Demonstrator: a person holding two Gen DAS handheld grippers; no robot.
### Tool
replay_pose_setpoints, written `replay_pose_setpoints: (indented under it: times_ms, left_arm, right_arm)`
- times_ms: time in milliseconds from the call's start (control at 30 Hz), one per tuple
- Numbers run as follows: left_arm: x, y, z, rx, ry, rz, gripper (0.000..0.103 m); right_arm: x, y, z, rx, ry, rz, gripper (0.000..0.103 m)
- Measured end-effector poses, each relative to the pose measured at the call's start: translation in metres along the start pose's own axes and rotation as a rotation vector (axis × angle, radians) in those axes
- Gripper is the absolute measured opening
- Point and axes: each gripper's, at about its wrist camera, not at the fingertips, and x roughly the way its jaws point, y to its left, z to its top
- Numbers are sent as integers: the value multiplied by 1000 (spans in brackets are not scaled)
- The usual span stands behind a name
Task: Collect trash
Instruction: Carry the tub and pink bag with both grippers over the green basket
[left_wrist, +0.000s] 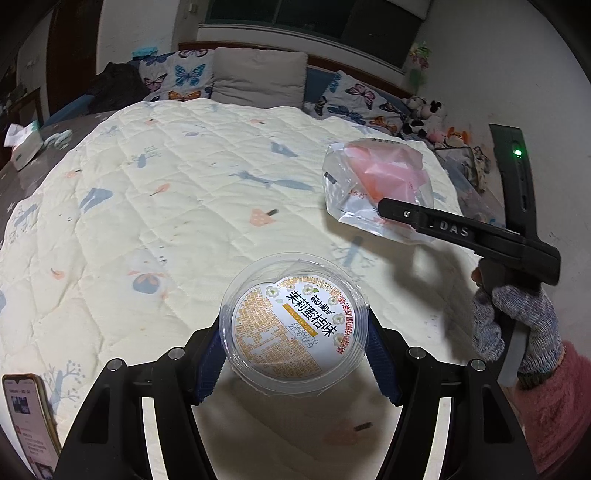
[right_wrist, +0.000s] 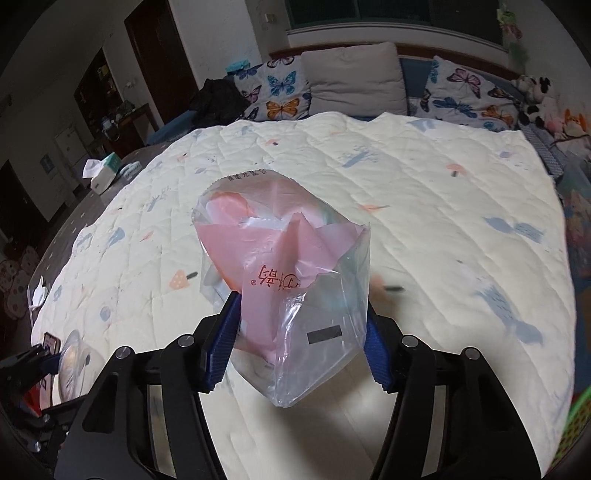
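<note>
My left gripper (left_wrist: 293, 350) is shut on a clear plastic cup (left_wrist: 293, 332) with a white and orange printed lid, held above the quilt. My right gripper (right_wrist: 297, 343) is shut on a clear plastic bag (right_wrist: 284, 280) with pink paper inside, held above the quilt. In the left wrist view the bag (left_wrist: 373, 184) hangs at the right, pinched by the right gripper (left_wrist: 391, 214), with a gloved hand (left_wrist: 517, 332) on its handle. In the right wrist view the cup (right_wrist: 75, 365) and the left gripper (right_wrist: 48, 362) show at the lower left edge.
A cream quilt (left_wrist: 184, 203) with blue and pink prints covers the bed. Butterfly pillows (left_wrist: 184, 77) and a grey pillow (left_wrist: 258, 77) lie at the headboard. Plush toys (left_wrist: 424, 118) sit at the far right. A phone (left_wrist: 29, 417) lies at the lower left. A tissue box (right_wrist: 105, 173) sits at the left.
</note>
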Motion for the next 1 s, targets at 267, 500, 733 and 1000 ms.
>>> replay_pose_setpoints:
  times_ms: [267, 500, 733, 1000]
  left_arm:
    - [2, -27, -1, 45, 4, -35, 65]
    - [5, -51, -2, 92, 12, -61, 65]
    - [11, -74, -2, 140, 29, -90, 65]
    - [20, -102, -9, 190, 54, -129, 65]
  right_arm:
    - [-43, -16, -26, 15, -28, -50, 61]
    - [-71, -29, -51, 36, -37, -103, 61]
    - [-96, -43, -72, 70, -50, -142, 61]
    - [-118, -63, -96, 114, -53, -195, 61]
